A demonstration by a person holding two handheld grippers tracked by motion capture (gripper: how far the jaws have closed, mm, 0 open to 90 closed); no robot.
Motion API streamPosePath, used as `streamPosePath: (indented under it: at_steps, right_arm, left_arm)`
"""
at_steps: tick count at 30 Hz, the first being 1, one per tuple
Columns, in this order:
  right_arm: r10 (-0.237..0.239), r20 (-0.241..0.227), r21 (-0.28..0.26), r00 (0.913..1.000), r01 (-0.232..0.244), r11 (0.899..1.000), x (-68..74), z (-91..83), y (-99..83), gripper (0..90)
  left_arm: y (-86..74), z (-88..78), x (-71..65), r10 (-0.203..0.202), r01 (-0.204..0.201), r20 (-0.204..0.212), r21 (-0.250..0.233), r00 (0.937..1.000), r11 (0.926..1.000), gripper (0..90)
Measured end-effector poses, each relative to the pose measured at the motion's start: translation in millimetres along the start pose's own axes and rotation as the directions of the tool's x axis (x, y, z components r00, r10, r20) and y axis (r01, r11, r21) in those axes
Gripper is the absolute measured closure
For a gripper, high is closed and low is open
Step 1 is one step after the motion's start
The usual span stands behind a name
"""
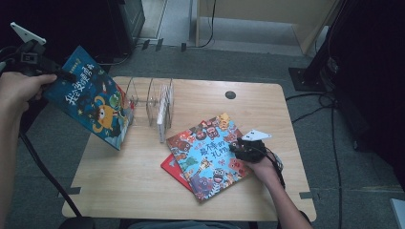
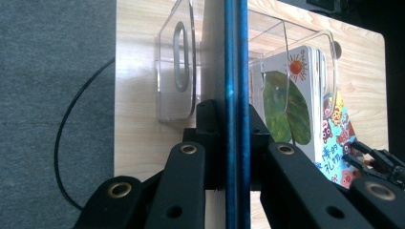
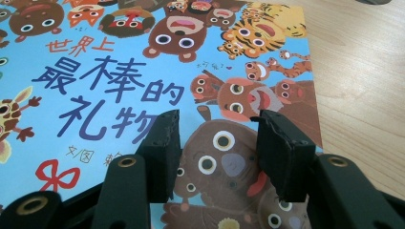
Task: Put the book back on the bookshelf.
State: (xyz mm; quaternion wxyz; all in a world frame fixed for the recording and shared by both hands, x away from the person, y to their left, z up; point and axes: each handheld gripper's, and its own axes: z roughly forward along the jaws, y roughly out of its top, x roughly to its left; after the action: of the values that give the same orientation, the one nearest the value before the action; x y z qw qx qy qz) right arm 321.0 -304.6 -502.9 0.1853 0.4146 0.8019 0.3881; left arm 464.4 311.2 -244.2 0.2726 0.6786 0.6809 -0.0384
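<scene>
My left gripper (image 1: 64, 75) is shut on the edge of a blue picture book (image 1: 93, 102) with a yellow monster, holding it tilted in the air over the table's left edge. In the left gripper view that book (image 2: 236, 71) runs edge-on between the jaws of the left gripper (image 2: 229, 119), in line with a clear book rack (image 2: 176, 71). A white book (image 2: 291, 95) stands in the rack (image 1: 150, 100). My right gripper (image 1: 236, 145) hovers open over an animal picture book (image 1: 210, 155) lying flat; the right gripper (image 3: 217, 143) has nothing between its pads, with the cover (image 3: 119, 62) below.
A red book (image 1: 172, 168) lies under the animal book. The wooden table (image 1: 133, 181) has a round cable hole (image 1: 230, 94) near its far edge. Dark equipment and cables stand on the grey floor around the table.
</scene>
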Motion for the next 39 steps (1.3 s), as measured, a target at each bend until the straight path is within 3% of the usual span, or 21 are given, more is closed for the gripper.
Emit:
streamPosePath:
  at_steps: [14, 18, 27, 39]
  right_arm:
    - [0.002, 0.008, -0.009, 1.0000, -0.002, 1.000, 0.5, -1.7, -2.6, 49.7]
    - [0.006, 0.009, -0.011, 0.9999, -0.006, 1.000, 0.5, -3.0, -4.0, 49.7]
    - [0.004, 0.009, -0.015, 0.9999, -0.004, 1.000, 0.5, -3.0, -4.6, 49.7]
    - [0.004, 0.010, -0.014, 0.9999, -0.004, 1.000, 0.6, -3.4, -4.7, 49.7]
  left_arm:
    - [12.0, -6.3, 0.9, 0.008, -0.008, -0.022, -0.004, 0.9997, 1.0000, 83.5]
    - [14.5, -0.7, 3.9, -0.008, 0.008, -0.007, -0.006, 0.9999, 0.9999, 83.3]
    - [17.5, 14.9, -0.5, 0.002, -0.002, -0.009, -0.017, 1.0000, 0.9998, 83.1]
    - [8.6, 16.9, 15.2, -0.026, 0.027, 0.036, -0.036, 0.9990, 0.9990, 81.4]
